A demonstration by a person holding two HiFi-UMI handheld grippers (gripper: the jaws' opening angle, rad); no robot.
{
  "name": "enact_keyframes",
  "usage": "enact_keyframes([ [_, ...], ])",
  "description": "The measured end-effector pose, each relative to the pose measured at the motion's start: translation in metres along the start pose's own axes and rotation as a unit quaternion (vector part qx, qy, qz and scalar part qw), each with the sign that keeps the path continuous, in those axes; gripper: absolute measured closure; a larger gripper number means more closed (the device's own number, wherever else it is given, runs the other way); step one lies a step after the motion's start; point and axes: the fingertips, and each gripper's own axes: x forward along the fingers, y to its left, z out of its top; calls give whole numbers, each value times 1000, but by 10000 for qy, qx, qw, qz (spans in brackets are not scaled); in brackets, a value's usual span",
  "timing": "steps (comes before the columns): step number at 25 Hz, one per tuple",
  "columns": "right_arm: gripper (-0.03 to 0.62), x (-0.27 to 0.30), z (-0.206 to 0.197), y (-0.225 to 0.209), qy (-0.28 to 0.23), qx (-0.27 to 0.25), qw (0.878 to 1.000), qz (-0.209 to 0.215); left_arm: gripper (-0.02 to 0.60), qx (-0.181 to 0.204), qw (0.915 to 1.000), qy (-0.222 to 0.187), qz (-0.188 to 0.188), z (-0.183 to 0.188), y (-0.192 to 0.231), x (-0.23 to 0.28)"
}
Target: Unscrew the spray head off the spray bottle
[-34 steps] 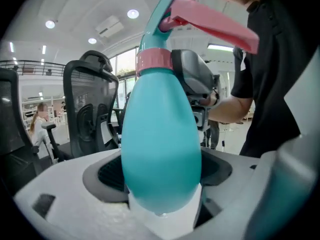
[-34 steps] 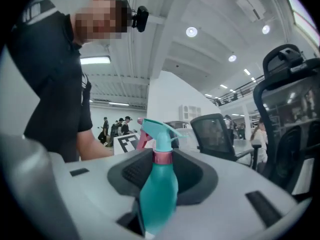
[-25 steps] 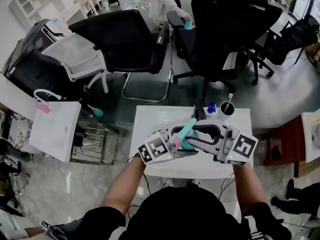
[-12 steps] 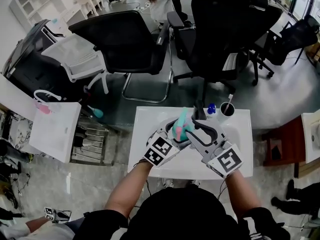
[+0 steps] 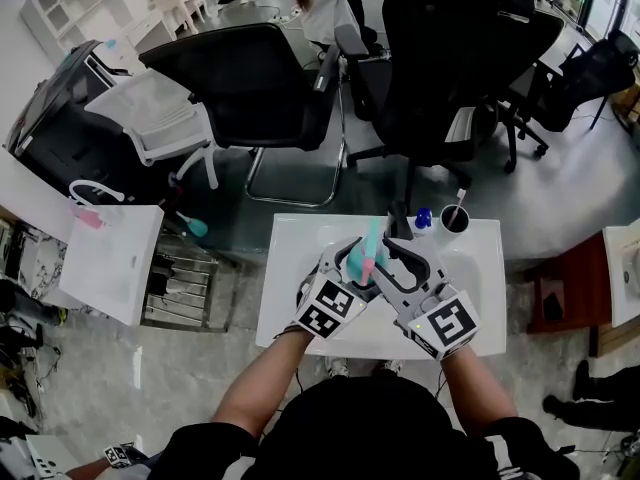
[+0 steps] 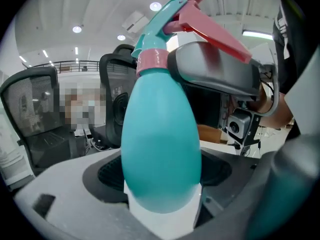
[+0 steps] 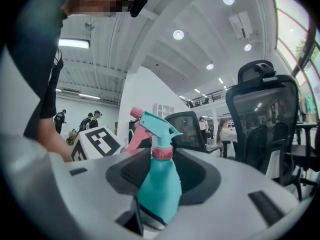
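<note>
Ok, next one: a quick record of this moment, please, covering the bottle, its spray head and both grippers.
bottle: teal spray bottle, held over the table
head: spray head on the bottle, pink collar at the neck
left: left gripper clamped on the bottle's body
right: right gripper jaws opening, collar between them, not gripped
task: head not yet off

Spray bottle (image 6: 160,154): teal, egg-shaped body, held upright, its lower half clasped between the jaws of the left gripper (image 5: 352,260). Spray head (image 6: 165,14): teal, with pink trigger (image 6: 210,29) and pink collar (image 6: 151,60), screwed on, the collar standing between the opening jaws of the right gripper (image 5: 392,258).
</note>
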Motion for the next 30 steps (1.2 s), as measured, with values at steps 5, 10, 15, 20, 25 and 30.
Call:
enact_keyframes([
  [5, 427, 2, 1, 2, 67, 162, 9998, -48, 173, 32, 9999, 68, 152, -4, 0, 0],
  [10, 433, 0, 2, 1, 56, 148, 9999, -70, 173, 204, 9996, 117, 181, -3, -5, 3],
  [15, 454, -4, 6, 3, 65, 209, 9996, 181, 173, 231, 9997, 11, -124, 0, -13, 3],
  [20, 457, -11, 11, 8, 47, 172, 9969, 763, 173, 522, 9963, -29, -689, 1, -24, -3],
  [25, 457, -22, 19, 21, -49, 85, 9828, 1845, 173, 983, 9793, -272, -1751, 15, -49, -15],
  [30, 457, -34, 30, 43, -170, 80, 9523, 3046, 173, 1240, 9487, -484, -2869, 18, -79, -37],
])
